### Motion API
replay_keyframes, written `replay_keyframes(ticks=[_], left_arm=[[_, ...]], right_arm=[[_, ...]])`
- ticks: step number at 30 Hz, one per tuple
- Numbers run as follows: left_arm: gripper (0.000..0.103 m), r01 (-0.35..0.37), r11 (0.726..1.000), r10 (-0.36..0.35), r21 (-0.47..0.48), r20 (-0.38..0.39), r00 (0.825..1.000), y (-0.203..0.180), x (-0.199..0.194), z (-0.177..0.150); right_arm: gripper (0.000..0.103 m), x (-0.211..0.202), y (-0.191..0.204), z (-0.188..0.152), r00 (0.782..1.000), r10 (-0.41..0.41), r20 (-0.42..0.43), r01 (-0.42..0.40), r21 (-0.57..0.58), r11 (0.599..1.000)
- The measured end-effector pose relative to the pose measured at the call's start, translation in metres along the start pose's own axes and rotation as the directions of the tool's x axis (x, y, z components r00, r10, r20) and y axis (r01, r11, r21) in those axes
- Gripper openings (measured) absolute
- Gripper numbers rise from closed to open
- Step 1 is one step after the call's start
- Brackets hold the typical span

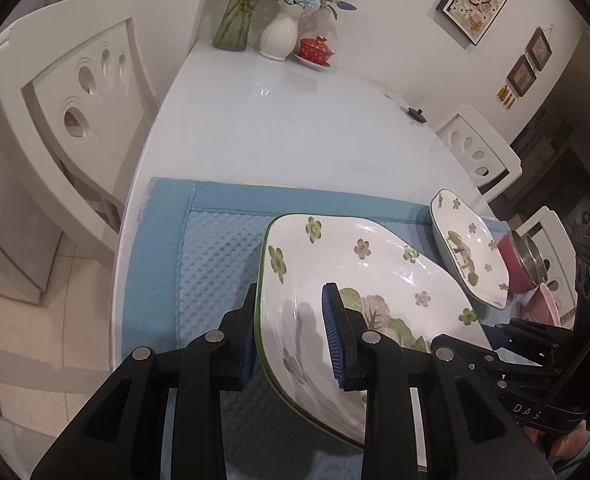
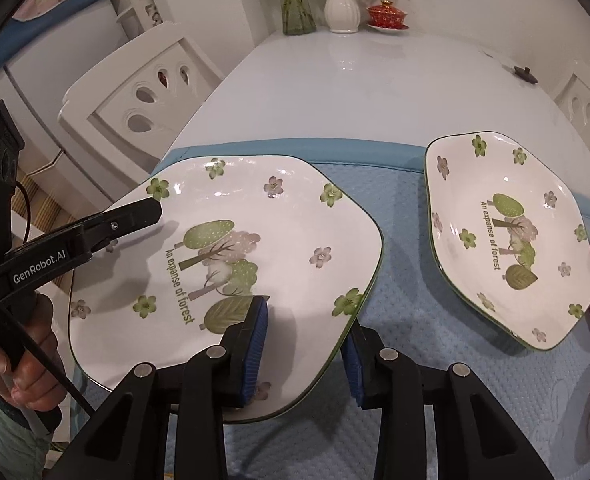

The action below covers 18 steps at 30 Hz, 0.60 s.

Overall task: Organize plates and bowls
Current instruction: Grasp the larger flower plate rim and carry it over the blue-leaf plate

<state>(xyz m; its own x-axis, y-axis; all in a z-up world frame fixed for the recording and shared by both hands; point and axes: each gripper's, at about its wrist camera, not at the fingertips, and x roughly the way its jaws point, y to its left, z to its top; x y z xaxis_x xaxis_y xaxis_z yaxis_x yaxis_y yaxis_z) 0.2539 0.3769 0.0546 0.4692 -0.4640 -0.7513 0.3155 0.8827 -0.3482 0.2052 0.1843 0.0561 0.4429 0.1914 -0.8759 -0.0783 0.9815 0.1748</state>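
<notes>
A large white plate with green flowers, trees and the words "An expanse of forest" hangs a little above the blue mat, held from two sides. My left gripper is shut on the large plate at its left rim, one pad inside and one underneath. My right gripper is shut on the plate's near rim, one pad on top and the other below. A smaller plate of the same pattern lies on the mat to the right, and the left wrist view shows this smaller plate too.
A red bowl with a steel inside and a pink bowl sit right of the smaller plate. At the white table's far end stand a glass vase, a white vase and a red lidded cup. White chairs flank the table.
</notes>
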Motion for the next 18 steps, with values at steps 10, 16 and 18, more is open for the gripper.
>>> replay_keyframes(ticks=[10,16,18], left_arm=[[0.025,-0.029,0.996,0.026,-0.089,-0.03,0.999,0.029,0.013,-0.01],[0.025,-0.07,0.994,0.068,-0.083,-0.03,0.997,0.025,0.022,-0.014],[0.025,-0.083,0.994,0.081,-0.074,-0.023,0.996,0.023,0.02,-0.014]], right_arm=[[0.035,0.023,-0.003,-0.012,0.989,0.088,-0.115,-0.082,0.049,0.995],[0.038,0.039,-0.019,0.014,0.988,0.128,-0.086,-0.12,0.096,0.988],[0.037,0.036,-0.009,0.017,0.995,0.073,-0.061,-0.071,0.027,0.997]])
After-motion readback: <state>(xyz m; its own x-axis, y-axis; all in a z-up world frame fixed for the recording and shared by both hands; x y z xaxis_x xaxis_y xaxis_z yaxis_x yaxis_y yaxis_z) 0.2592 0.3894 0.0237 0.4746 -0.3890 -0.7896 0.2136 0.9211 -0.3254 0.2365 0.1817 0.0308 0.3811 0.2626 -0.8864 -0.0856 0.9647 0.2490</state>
